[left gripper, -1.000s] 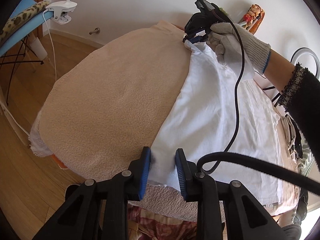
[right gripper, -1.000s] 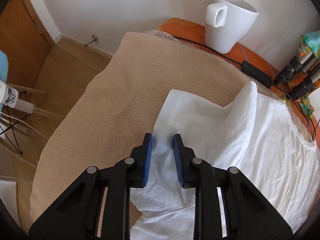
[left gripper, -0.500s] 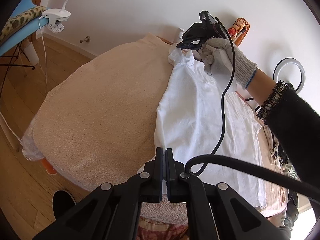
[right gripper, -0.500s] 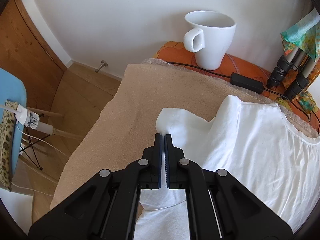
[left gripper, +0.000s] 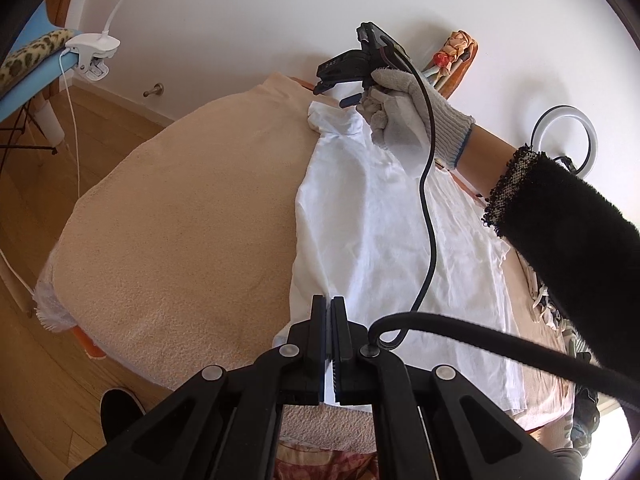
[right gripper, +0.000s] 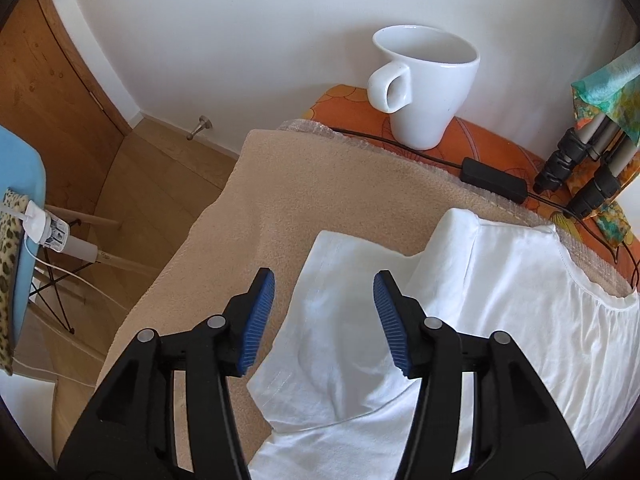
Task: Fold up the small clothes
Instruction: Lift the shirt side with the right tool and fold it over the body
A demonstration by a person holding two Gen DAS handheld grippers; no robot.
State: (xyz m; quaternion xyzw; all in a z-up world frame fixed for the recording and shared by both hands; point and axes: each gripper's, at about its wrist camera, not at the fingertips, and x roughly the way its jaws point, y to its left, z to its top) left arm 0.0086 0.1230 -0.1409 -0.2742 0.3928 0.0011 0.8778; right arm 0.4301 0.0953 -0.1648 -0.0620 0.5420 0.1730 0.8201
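While the white cotton T-shirt (left gripper: 384, 240) lies flat on the beige terry towel (left gripper: 180, 232) covering the desk, its long axis runs from the left gripper (left gripper: 328, 320) at the near hem away to the sleeve end by the wall, where the right gripper (right gripper: 324, 308) sits. L fingers are clamped tight on the near edge of the shirt; R fingers are opening, w/ the folded-over short sleeve (right gripper: 344, 280) lying below and between them, pads not touching it. So L hand is the one w/ hold of the cloth; R is nearest the sleeve. Shirt looks thin, soft, lightly creased, its left edge lying roughly straight along the towel. White ceramic mug (right gripper: 424, 84) stands well apart, behind.
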